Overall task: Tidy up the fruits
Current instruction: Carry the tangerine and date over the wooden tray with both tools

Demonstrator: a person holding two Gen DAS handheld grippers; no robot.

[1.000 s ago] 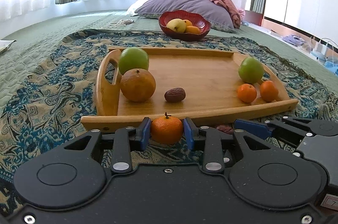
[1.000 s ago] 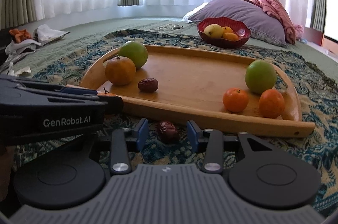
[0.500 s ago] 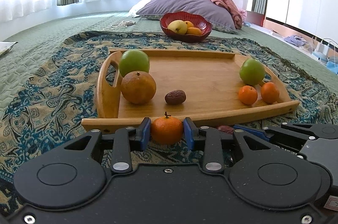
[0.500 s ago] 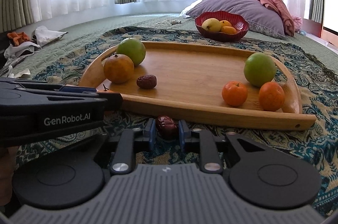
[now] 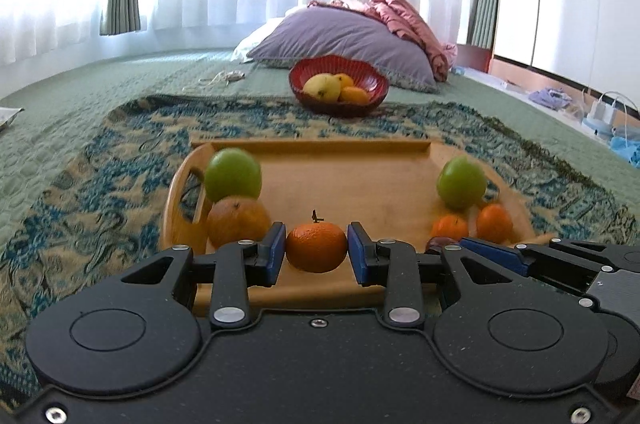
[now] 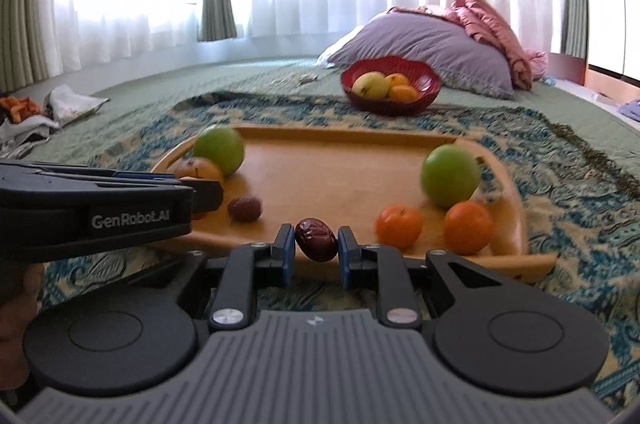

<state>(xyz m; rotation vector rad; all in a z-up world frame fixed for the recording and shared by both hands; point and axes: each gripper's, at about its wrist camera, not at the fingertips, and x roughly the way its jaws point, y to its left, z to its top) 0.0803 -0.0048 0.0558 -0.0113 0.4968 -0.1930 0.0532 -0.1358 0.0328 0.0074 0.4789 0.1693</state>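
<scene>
My left gripper point(image 5: 316, 251) is shut on a small tangerine point(image 5: 316, 246) and holds it above the near edge of the wooden tray point(image 5: 344, 180). My right gripper point(image 6: 316, 244) is shut on a dark red date point(image 6: 316, 239), lifted in front of the tray point(image 6: 340, 164). On the tray lie two green apples point(image 6: 450, 177) point(image 6: 219, 149), a large orange point(image 5: 238, 220), two tangerines point(image 6: 399, 226) point(image 6: 468, 227) and another date point(image 6: 245, 208). The left gripper also shows in the right wrist view point(image 6: 206, 194).
The tray rests on a blue patterned cloth point(image 5: 100, 192) over a green bedspread. A red bowl point(image 5: 339, 89) with yellow and orange fruit stands behind it. A purple pillow point(image 5: 344, 40) lies further back. Crumpled items point(image 6: 60, 104) lie far left.
Both grippers have risen from the cloth with their fruit. The right gripper closed on the date, then lifted it. The left still holds the tangerine, now over the tray's edge.
</scene>
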